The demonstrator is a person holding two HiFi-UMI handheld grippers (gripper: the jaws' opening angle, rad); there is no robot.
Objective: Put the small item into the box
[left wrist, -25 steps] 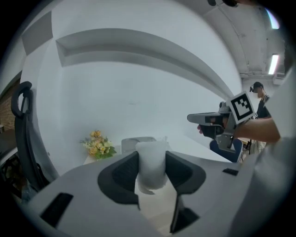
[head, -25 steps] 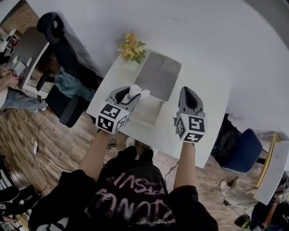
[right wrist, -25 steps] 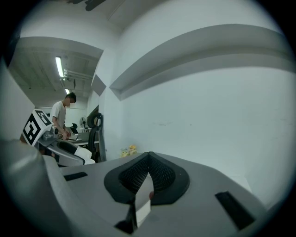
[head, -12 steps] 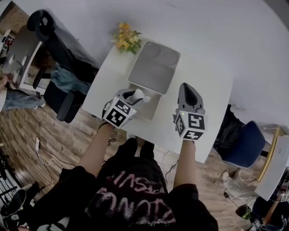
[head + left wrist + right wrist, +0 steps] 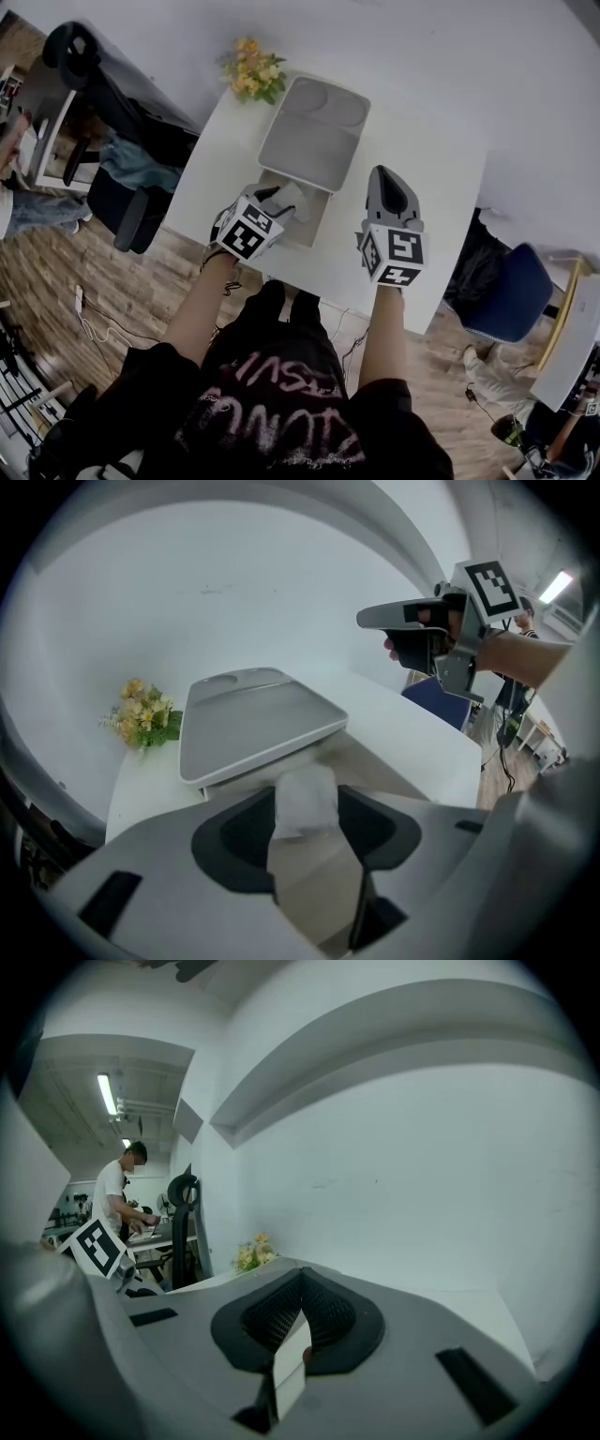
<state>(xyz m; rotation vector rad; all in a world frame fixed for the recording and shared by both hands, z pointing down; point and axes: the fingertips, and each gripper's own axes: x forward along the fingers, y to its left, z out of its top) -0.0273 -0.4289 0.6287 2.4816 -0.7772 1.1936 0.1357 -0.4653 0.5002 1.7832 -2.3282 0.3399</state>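
A grey box (image 5: 319, 221) stands open on the white table (image 5: 427, 178), its lid (image 5: 314, 131) tipped back. My left gripper (image 5: 287, 201) hangs over the box's open tray. A small white item (image 5: 305, 803) sits between its tips, outline blurred, and the jaws are opening around it. In the left gripper view the lid (image 5: 258, 724) lies just ahead and the tray's beige floor shows beneath the item. My right gripper (image 5: 387, 178) hovers over bare table to the right of the box, shut and empty; in the left gripper view the right gripper (image 5: 412, 621) shows high on the right.
Yellow flowers (image 5: 248, 71) stand at the table's far left corner, beside the lid. A black office chair (image 5: 94, 66) is left of the table, a blue chair (image 5: 511, 291) to its right. A person (image 5: 117, 1194) stands at a desk far off.
My left gripper has carried the white item to the right and forward, from beside the box to over its open tray. The right gripper has stayed where it was.
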